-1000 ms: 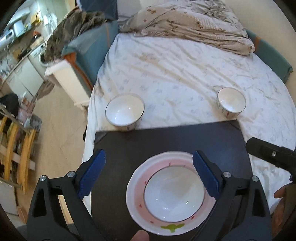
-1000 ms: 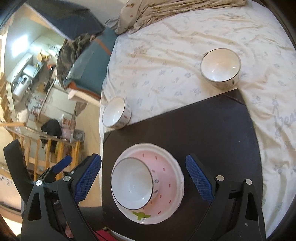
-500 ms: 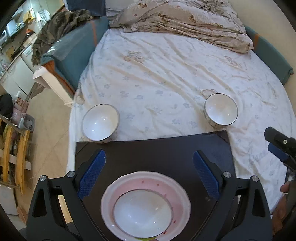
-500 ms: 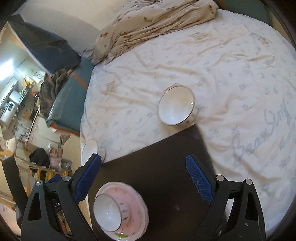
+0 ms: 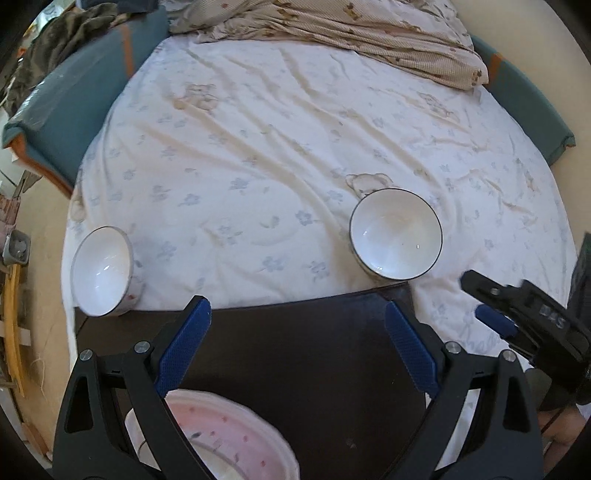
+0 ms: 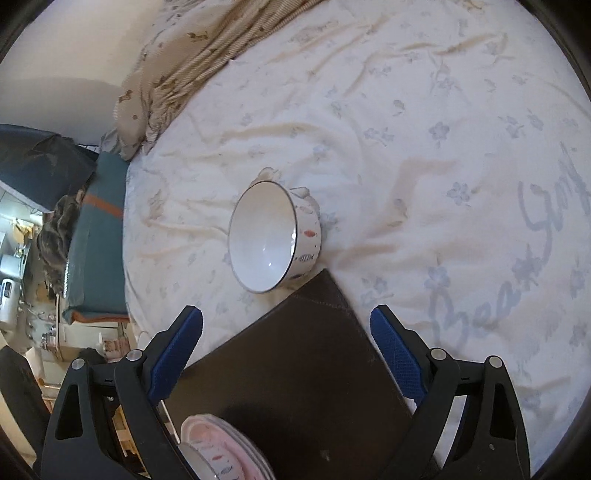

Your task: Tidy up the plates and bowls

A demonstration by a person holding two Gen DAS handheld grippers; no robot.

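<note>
A pink plate (image 5: 236, 424) with a white bowl in it lies on the dark mat (image 5: 303, 354), at the bottom edge of both views. Two more white bowls with dark rims sit on the bed sheet just beyond the mat: one at the left corner (image 5: 101, 271), one at the right corner (image 5: 395, 234). My left gripper (image 5: 297, 343) hangs open over the mat's far part, with nothing between its pads. My right gripper (image 6: 286, 350) is over the mat's right corner, facing the right bowl (image 6: 273, 236). Its jaws are closing and nothing is between them. It also shows at the right (image 5: 485, 302).
A crumpled beige blanket (image 5: 351, 29) lies at the far end of the bed. Teal cushions (image 5: 81, 85) border the bed on the left and far right. The floor and cluttered furniture (image 6: 33, 266) lie off the bed's left edge.
Both grippers moved forward from above the plate toward the two bowls on the bed, and the plate slid to the bottom of both views. The right gripper rolled and its pads stand slightly closer.
</note>
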